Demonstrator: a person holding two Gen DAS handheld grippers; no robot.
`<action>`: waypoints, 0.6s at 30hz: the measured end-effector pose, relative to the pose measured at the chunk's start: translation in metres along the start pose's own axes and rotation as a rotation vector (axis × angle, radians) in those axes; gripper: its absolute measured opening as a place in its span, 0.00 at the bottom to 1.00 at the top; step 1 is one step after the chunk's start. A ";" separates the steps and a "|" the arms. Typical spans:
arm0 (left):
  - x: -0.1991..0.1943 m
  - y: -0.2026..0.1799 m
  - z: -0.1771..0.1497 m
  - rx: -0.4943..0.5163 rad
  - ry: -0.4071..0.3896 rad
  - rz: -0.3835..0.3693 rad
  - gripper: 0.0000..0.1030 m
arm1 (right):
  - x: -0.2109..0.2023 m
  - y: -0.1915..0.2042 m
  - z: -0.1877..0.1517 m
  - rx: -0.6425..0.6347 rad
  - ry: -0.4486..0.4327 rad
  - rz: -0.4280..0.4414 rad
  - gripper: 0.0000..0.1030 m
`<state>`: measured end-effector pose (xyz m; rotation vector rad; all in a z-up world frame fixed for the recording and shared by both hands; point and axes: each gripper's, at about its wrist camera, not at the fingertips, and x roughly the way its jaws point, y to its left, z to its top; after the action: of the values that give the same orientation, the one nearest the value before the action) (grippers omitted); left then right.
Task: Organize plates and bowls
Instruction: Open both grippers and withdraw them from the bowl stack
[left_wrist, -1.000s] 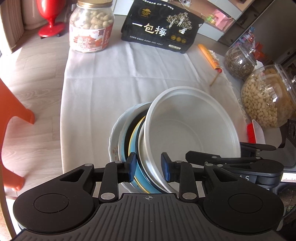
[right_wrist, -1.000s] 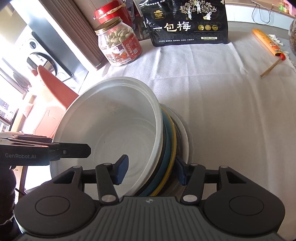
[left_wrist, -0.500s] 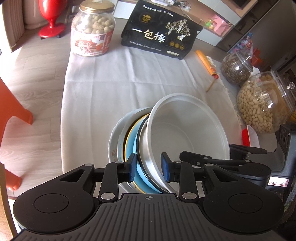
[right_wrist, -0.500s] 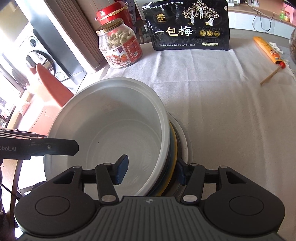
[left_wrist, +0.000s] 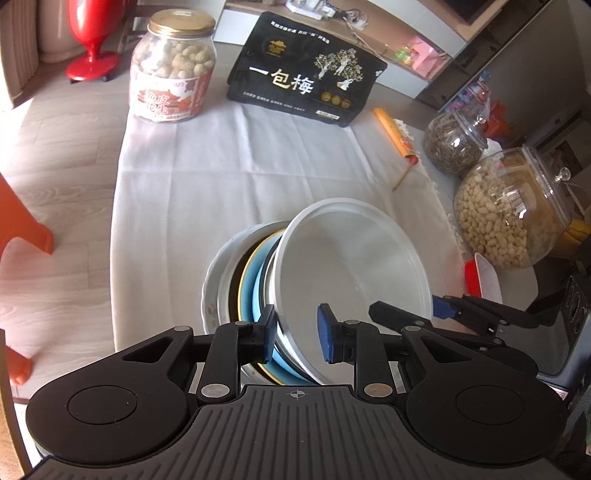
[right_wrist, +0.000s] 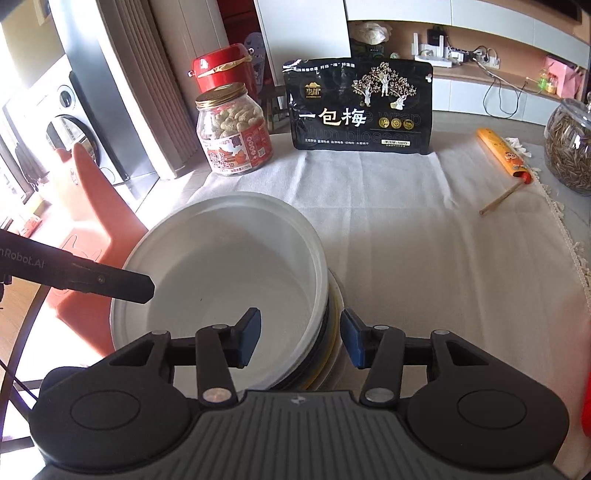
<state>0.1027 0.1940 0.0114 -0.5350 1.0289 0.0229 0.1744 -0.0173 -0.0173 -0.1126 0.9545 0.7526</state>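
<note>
Stack of plates and bowls (left_wrist: 231, 280) at the near edge of the white cloth (left_wrist: 221, 177) on the worktop, with the big white bowl (left_wrist: 354, 258) on top, leaning to one side

Left gripper (left_wrist: 297, 334) over the rim on its side, one jaw outside against the blue plate (left_wrist: 258, 291), the other inside the white bowl; hard to tell if pinching or just close

Right gripper (right_wrist: 300, 341) over the rim on the other side, jaws spread wide, a clear gap on the inside, not squeezing anything

Lots to go wrong here:
- Smooth, slippery rims, so easy to lose from a weak pinch
- Many dishes in one bite, so maybe only the top bowl caught and the lower plates left to slide out and drop
- Uneven lift from the two sides, then more tilt, then the white bowl off the pile
- Near edge of the worktop close by, so a slip could mean broken dishes on the floor
- Glass jar of nuts (left_wrist: 509, 214) close on the right, easy to bump
</note>
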 end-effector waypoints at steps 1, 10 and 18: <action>0.001 0.000 0.000 -0.001 0.002 0.002 0.25 | 0.002 0.001 -0.003 0.013 0.007 0.008 0.44; -0.001 0.006 0.002 -0.023 -0.013 0.007 0.25 | 0.001 0.006 -0.004 0.025 -0.027 0.024 0.44; -0.007 -0.006 -0.004 0.034 -0.073 0.078 0.25 | -0.001 0.000 -0.009 0.024 -0.050 0.021 0.43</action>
<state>0.0974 0.1886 0.0182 -0.4592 0.9764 0.0936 0.1673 -0.0210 -0.0224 -0.0622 0.9179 0.7597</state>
